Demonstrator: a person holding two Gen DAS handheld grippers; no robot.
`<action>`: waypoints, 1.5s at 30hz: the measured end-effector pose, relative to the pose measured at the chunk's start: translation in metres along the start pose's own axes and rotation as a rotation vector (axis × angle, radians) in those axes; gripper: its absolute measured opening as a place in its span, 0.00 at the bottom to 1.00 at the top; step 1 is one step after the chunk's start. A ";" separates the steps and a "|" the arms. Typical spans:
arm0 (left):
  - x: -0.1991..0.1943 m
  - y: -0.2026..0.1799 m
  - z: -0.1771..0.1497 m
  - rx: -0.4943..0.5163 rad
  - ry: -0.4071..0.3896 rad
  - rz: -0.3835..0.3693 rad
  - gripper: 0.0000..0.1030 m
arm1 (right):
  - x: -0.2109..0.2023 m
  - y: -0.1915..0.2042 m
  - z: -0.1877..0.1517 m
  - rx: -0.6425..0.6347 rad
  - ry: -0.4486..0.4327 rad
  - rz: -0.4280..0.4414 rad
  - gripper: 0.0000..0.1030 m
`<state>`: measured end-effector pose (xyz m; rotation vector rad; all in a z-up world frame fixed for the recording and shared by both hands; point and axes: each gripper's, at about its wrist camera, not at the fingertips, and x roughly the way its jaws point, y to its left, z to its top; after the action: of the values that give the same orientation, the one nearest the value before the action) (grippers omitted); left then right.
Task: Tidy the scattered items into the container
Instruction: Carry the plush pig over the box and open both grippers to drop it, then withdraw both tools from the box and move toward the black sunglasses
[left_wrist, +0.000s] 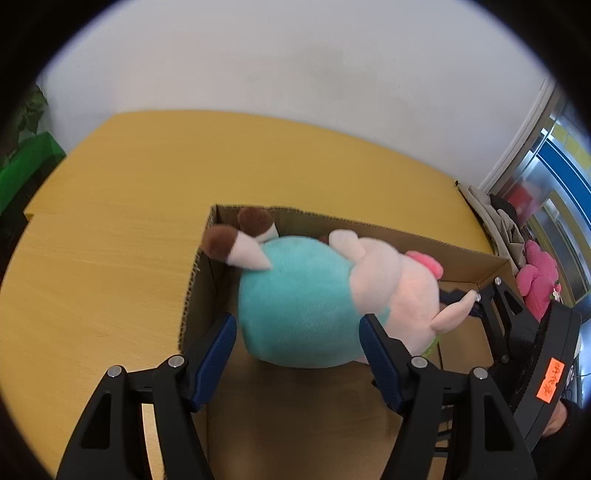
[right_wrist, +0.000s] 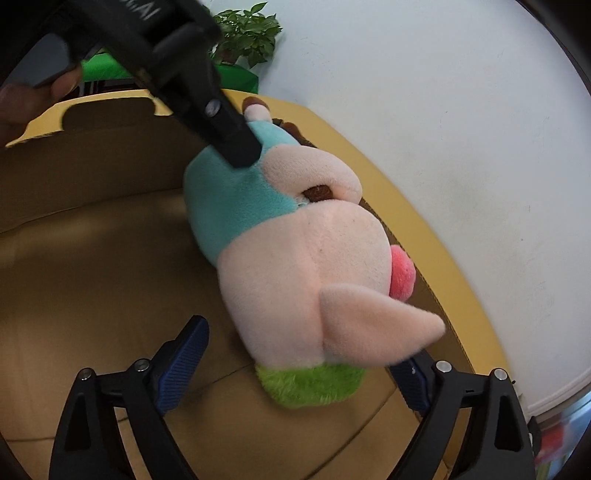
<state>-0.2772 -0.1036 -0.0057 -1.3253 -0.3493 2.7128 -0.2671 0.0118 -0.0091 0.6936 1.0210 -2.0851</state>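
Observation:
A plush pig (left_wrist: 314, 295) with a teal body, pale pink head, pink snout and brown-tipped feet lies inside an open cardboard box (left_wrist: 369, 229) on a yellow table. My left gripper (left_wrist: 297, 332) is open, its blue pads on either side of the teal body, apart from it. The right wrist view shows the pig (right_wrist: 303, 251) lying on the box floor (right_wrist: 92, 277) by a green plush patch (right_wrist: 310, 384). My right gripper (right_wrist: 306, 354) is open around the pig's head end. The left gripper's finger (right_wrist: 221, 122) shows there against the teal body.
The yellow wooden table (left_wrist: 110, 221) spreads left of and behind the box. A white wall stands behind. A pink plush toy (left_wrist: 539, 284) and clothes lie past the table at the right. A potted plant (right_wrist: 247, 33) and green surface stand at the far corner.

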 end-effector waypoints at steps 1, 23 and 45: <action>-0.011 0.000 -0.001 0.005 -0.023 -0.002 0.67 | -0.010 -0.002 -0.001 0.013 0.022 0.021 0.92; -0.186 -0.127 -0.212 0.245 -0.241 0.045 0.79 | -0.220 0.044 -0.154 0.769 -0.040 -0.120 1.00; -0.196 -0.151 -0.241 0.176 -0.225 0.009 0.79 | -0.249 0.088 -0.166 0.756 -0.071 -0.147 1.00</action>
<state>0.0318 0.0433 0.0388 -0.9828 -0.1173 2.8296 -0.0217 0.1980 0.0382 0.9082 0.2125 -2.6126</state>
